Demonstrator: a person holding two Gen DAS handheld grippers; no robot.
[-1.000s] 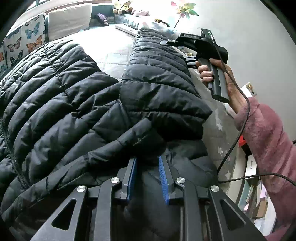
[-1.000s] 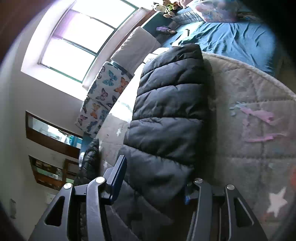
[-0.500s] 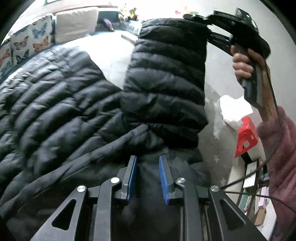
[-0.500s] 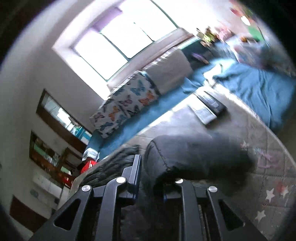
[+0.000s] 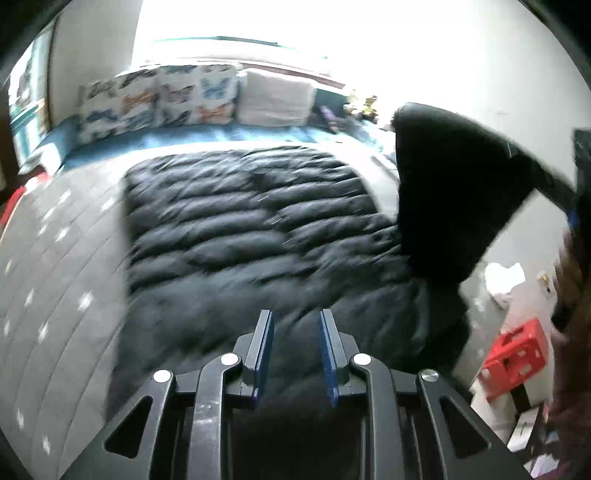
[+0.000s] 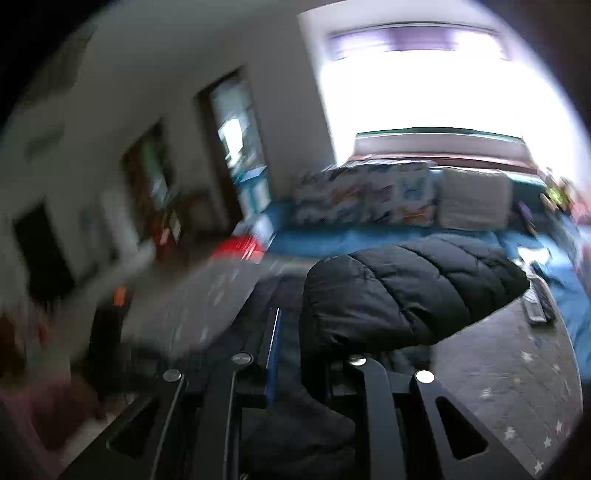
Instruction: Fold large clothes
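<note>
Sleeve (image 6: pixel 406 288) clamped in my right hand-held gripper (image 6: pixel 306 354) hangs right of the jacket body (image 5: pixel 240 229), left hand-held gripper (image 5: pixel 293 350) nearly closed on its hem.

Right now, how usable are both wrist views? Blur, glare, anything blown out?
Left wrist view: the window is blown out white, the black puffer jacket is smeared by motion blur, and the left tool stays sharp. Right wrist view: the left side of the room is heavily streaked, the window is overexposed, and the raised jacket sleeve stays fairly readable. Both views have fisheye vignetting.
</note>
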